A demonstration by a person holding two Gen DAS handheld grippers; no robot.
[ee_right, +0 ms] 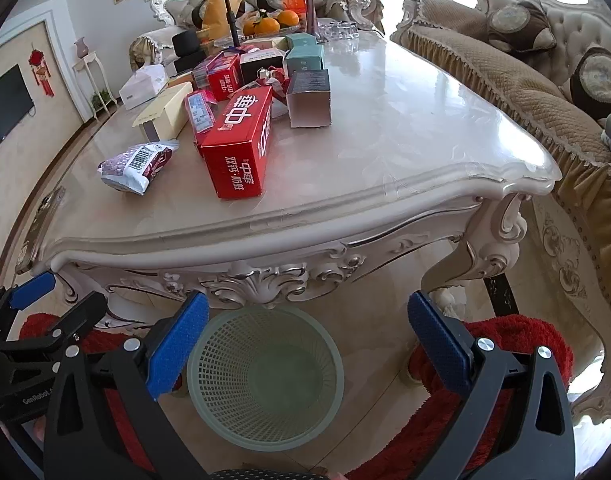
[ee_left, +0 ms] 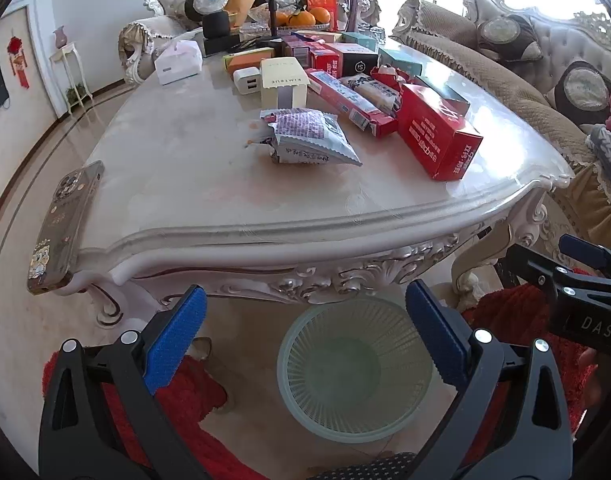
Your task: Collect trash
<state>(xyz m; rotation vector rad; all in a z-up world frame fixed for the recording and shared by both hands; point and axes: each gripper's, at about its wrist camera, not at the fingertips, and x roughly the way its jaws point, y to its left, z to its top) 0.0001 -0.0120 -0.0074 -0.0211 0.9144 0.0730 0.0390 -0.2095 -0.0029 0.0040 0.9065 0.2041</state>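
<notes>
A pale green mesh waste basket stands on the floor in front of the table and looks empty. On the marble table lie a torn snack wrapper, a big red box, a long red-and-blue box and several other cartons. My left gripper is open and empty above the basket. My right gripper is open and empty above the basket too. Each gripper shows at the edge of the other's view.
A phone lies on the table's near left corner. A cream box, a white charger, a tissue box and a fruit tray sit farther back. A sofa runs along the right. A red rug lies underfoot.
</notes>
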